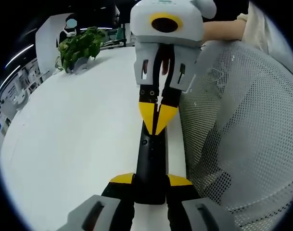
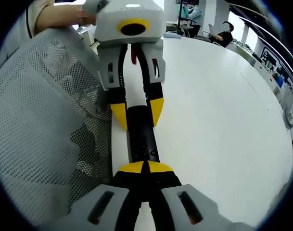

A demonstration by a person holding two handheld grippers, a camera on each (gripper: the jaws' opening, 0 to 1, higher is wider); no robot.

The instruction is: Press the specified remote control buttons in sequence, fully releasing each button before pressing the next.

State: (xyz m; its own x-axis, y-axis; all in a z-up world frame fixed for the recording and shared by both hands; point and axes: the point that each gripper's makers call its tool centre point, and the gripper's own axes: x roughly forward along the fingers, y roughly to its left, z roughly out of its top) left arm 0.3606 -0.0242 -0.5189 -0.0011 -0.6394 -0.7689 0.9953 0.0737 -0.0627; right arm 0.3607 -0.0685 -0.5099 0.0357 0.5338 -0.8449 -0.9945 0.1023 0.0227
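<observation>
I hold the black remote [image 1: 151,163] over the white table [image 1: 79,134].
My left tongs [image 1: 151,185] grip its end; my right tongs [image 2: 146,168] press down closed.

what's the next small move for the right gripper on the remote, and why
Probably lift the right gripper straight up off the remote. Its shut yellow tips sit on the black remote's face, while the left gripper clamps the remote's end on the white table. A release should precede the next press.

One remote [image 1: 150,159], one plant [image 1: 80,45]
</observation>
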